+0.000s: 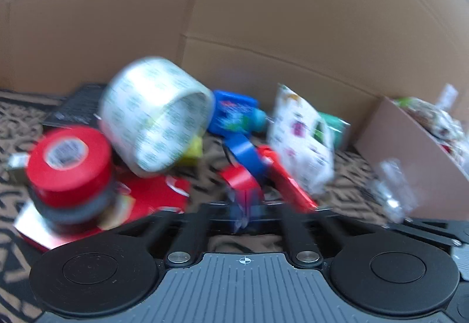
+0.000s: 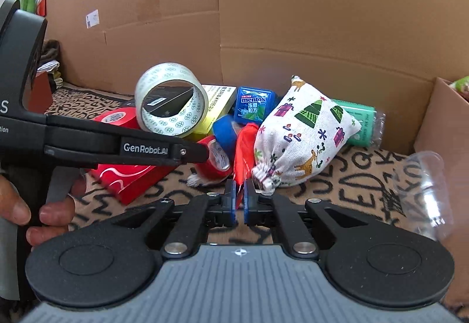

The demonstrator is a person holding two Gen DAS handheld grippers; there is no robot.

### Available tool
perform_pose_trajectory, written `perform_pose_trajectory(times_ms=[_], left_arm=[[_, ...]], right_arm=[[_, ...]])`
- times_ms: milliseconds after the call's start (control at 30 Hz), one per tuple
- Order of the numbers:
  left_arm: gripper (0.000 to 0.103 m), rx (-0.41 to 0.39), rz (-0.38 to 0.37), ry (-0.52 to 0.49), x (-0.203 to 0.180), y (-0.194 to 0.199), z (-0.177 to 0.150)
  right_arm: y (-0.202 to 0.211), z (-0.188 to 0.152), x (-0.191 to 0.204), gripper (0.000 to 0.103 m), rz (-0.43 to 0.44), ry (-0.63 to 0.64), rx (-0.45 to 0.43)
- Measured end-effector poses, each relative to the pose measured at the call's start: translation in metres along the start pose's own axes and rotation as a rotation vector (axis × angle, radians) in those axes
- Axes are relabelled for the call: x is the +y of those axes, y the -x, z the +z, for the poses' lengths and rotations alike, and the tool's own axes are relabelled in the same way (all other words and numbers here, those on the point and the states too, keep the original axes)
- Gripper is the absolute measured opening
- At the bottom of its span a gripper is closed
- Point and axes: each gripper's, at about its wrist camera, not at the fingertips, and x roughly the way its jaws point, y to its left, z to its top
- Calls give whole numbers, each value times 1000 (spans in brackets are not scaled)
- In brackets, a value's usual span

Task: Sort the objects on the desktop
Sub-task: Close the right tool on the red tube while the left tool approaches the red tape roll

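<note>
Beside the printed drawstring cloth pouch (image 2: 303,135), the right hand-held gripper (image 2: 239,199) pinches a thin red strip (image 2: 244,147); the left hand-held gripper (image 1: 244,211) is closed, contents blurred.

We counted five tape rolls: one clear printed roll (image 2: 171,100), two red rolls (image 2: 117,116) (image 2: 215,157), one grey roll (image 1: 73,205) and one blue roll (image 2: 224,129). We counted one mint tin (image 2: 253,106), one drawstring bag (image 2: 302,132), one green bottle (image 2: 362,123), one red box (image 2: 129,179) and one clear cup (image 2: 422,188).
</note>
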Motion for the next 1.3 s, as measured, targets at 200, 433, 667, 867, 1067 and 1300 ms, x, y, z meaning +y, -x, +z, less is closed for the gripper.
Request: perform_pose_trajectory(times_ms=[200, 433, 667, 867, 1067, 1300], left_arm=[[0, 77, -17, -8, -15, 2, -32], [33, 41, 46, 42, -11, 15, -31], [50, 2, 111, 71, 1, 6, -7], [53, -29, 130, -28, -10, 3, 7], [57, -46, 112, -59, -16, 4, 10], [58, -47, 56, -79, -23, 7, 14]], right_arm=[[29, -19, -5, 5, -7, -11, 24], [46, -44, -24, 6, -60, -61, 77], [53, -45, -29, 22, -76, -80, 48], [43, -48, -29, 22, -62, -95, 81], [39, -48, -32, 31, -65, -105, 84], [35, -48, -32, 34, -65, -94, 83]])
